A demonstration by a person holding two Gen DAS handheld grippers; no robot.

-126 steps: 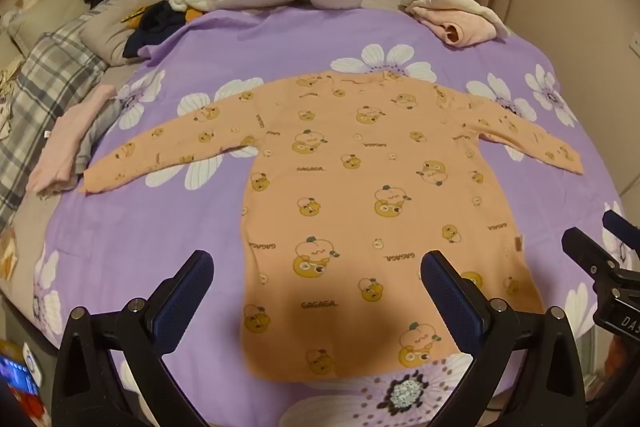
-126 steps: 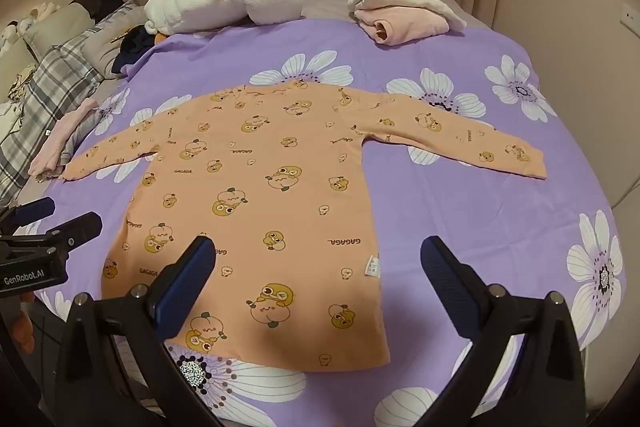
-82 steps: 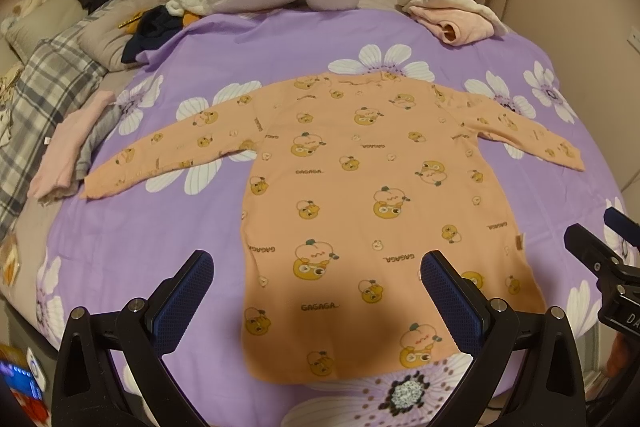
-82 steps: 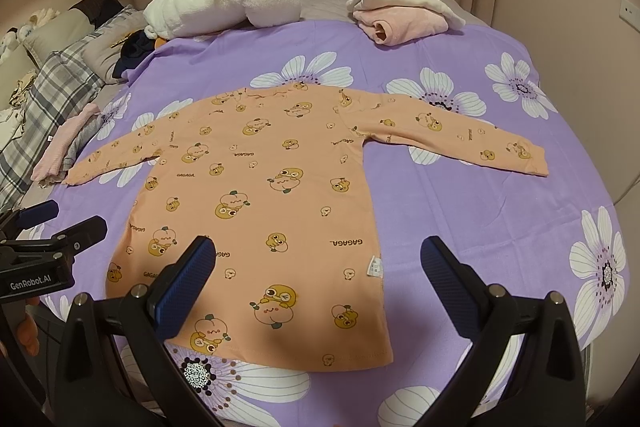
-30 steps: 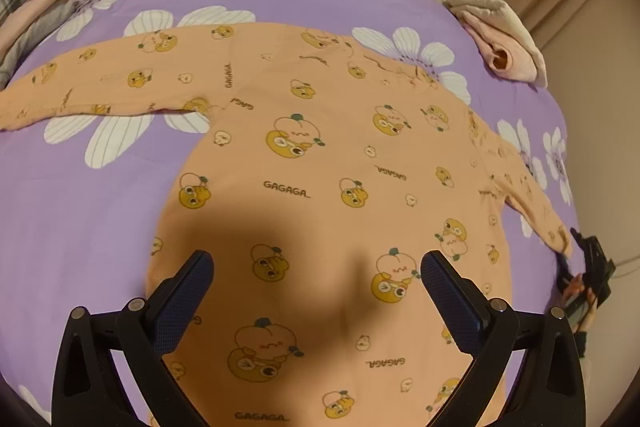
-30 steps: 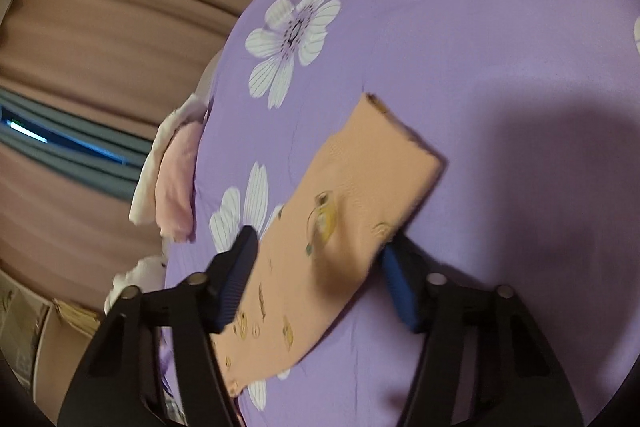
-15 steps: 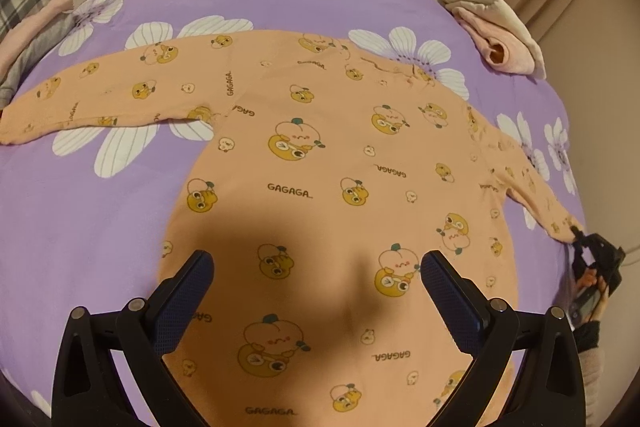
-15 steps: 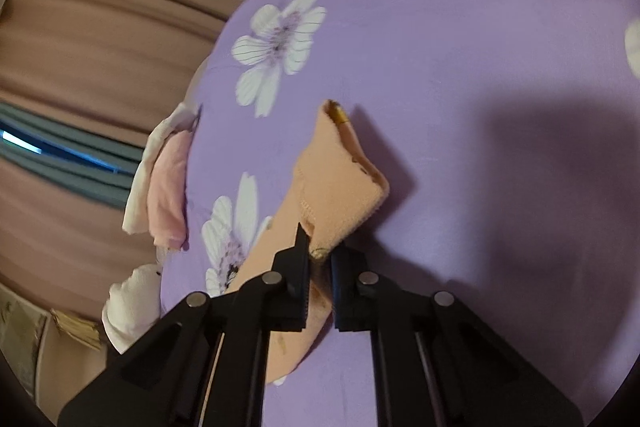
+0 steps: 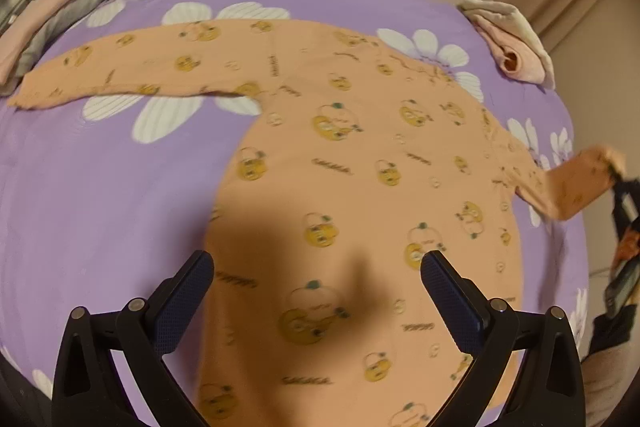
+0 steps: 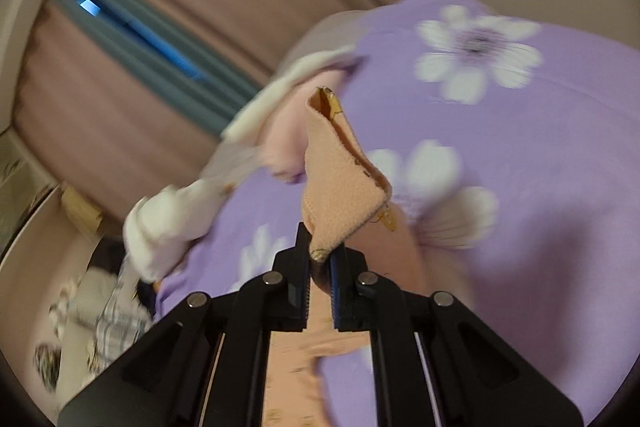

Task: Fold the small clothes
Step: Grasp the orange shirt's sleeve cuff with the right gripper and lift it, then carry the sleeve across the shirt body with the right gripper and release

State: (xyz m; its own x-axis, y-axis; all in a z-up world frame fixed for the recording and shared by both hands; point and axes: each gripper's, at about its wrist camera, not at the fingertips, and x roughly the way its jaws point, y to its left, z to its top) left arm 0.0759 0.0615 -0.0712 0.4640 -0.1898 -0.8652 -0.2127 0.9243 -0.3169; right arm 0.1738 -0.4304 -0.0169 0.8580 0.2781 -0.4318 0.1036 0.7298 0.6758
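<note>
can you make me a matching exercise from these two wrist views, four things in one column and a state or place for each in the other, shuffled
Things:
1. right gripper
2. left gripper
3. left sleeve
4. folded pink and white clothes

States or places:
A. lying flat on the purple flowered bedspread
B. open, above the orange shirt body
C. at the far edge of the bed, near the curtain
D. shut on the right sleeve cuff, lifted off the bed

Pairs: 1-D, 2-B, 3-A, 4-C
</note>
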